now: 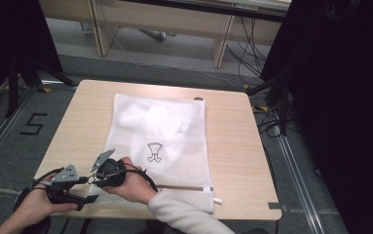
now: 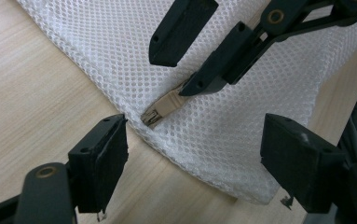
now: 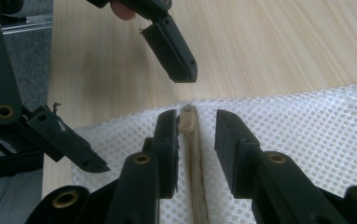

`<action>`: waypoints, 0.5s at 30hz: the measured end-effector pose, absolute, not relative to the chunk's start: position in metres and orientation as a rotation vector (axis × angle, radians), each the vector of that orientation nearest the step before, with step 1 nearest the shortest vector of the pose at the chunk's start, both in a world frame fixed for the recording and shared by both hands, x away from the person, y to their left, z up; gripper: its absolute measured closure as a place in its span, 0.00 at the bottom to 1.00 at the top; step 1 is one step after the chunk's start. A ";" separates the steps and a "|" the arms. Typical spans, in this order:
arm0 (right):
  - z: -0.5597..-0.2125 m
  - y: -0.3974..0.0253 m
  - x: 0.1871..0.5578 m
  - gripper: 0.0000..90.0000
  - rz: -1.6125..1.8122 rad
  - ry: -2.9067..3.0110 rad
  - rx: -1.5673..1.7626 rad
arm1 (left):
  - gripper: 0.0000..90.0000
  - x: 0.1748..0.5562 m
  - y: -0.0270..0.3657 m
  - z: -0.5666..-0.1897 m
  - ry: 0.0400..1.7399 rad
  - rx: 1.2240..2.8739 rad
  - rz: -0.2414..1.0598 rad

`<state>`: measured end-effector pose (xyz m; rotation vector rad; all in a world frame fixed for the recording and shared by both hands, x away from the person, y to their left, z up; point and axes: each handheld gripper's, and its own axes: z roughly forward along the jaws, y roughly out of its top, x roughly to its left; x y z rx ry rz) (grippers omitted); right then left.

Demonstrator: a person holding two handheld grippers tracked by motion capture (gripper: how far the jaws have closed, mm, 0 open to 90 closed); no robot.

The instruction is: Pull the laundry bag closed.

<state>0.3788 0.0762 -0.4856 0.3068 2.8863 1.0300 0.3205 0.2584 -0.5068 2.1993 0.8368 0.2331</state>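
Item: white mesh laundry bag (image 1: 162, 141), lying flat on a light wooden table (image 1: 233, 146), its long side running away from the person. White cloth shows through the mesh, along with a small black printed figure (image 1: 154, 152). A beige zipper strip (image 1: 184, 187) runs along the bag's near edge.

Zipper pull (image 2: 160, 112): beige, at the near left corner of the bag, just inside the mesh edge.

Right gripper (image 3: 195, 122): jaws apart, standing one on each side of the zipper pull (image 3: 187, 116) (one jaw close against it, the other a little off); not clamped. In the high view it sits over the bag's near left corner (image 1: 107, 170).

Left gripper (image 2: 192, 140): jaws wide apart, holding nothing, hovering at the bag's corner, just beside the right gripper; one jaw over bare table, the other over mesh. In the high view it lies at the table's near left edge (image 1: 69, 187).
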 end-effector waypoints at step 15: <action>-0.494 0.087 0.380 0.82 1.019 2.893 0.325 | 0.25 0.321 0.262 -0.507 0.872 2.200 0.229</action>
